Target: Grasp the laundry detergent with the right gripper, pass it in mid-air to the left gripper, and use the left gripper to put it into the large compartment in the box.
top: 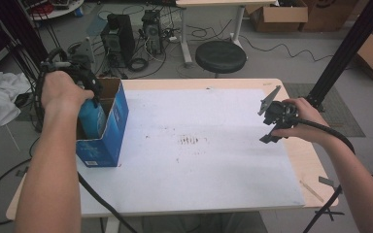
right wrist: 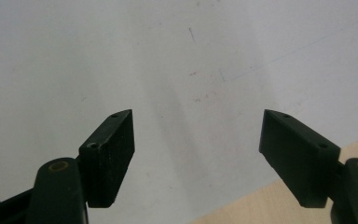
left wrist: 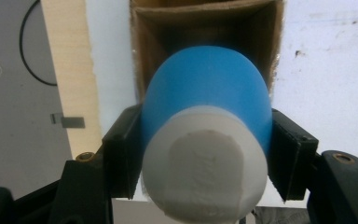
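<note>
Left gripper [left wrist: 200, 154] jaws clamp the blue bottle [left wrist: 205, 98] over the open carton [top: 108, 127]; lower it centred, clear of cardboard walls. Right gripper [right wrist: 198, 154] jaws gape, empty.

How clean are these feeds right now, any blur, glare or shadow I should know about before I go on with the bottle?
High view: even light, sharp, no glare on the white mat. Left gripper view: the blue bottle and its white cap sit very close and look soft; the box interior is dark. Right gripper view: fingers crisp, faint shadows on the mat.
</note>
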Available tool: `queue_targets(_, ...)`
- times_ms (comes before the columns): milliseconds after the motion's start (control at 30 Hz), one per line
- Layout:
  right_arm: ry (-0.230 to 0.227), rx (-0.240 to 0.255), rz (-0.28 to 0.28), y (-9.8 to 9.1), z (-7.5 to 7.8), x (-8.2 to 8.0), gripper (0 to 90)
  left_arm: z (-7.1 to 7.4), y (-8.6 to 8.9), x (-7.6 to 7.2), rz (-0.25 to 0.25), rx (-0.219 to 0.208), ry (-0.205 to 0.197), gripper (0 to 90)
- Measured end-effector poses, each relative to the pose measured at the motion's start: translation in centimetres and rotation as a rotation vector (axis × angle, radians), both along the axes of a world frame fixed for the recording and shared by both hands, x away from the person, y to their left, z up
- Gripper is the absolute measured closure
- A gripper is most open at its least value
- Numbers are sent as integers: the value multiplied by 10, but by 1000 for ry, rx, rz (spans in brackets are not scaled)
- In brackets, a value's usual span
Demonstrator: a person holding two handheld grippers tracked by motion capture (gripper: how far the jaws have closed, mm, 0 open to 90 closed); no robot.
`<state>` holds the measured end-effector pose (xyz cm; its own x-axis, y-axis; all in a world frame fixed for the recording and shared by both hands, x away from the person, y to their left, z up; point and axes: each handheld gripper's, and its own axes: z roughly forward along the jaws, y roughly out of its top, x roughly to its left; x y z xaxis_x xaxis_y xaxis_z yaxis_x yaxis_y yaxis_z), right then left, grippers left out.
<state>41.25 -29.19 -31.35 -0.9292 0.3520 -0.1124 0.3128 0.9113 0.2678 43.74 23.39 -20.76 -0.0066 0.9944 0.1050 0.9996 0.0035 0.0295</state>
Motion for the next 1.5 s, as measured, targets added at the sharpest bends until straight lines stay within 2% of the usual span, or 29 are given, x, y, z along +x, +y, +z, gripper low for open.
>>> queue_targets(267, 4, -3, -3, -1, -4, -1, 266, -29, -1, 1, -9, 14, 34, 388)
queue_targets(500, 4, -2, -4, 0, -5, -2, 267, -45, -1, 1, -13, 5, 60, 387)
queue_targets(933, -2, -5, 4, 2, -7, -3, 267, -61, 1, -1, -16, 10, 73, 386)
queue_targets(1500, 7, -12, 1, 4, -12, -5, 267, -62, 1, -1, -20, 5, 81, 383)
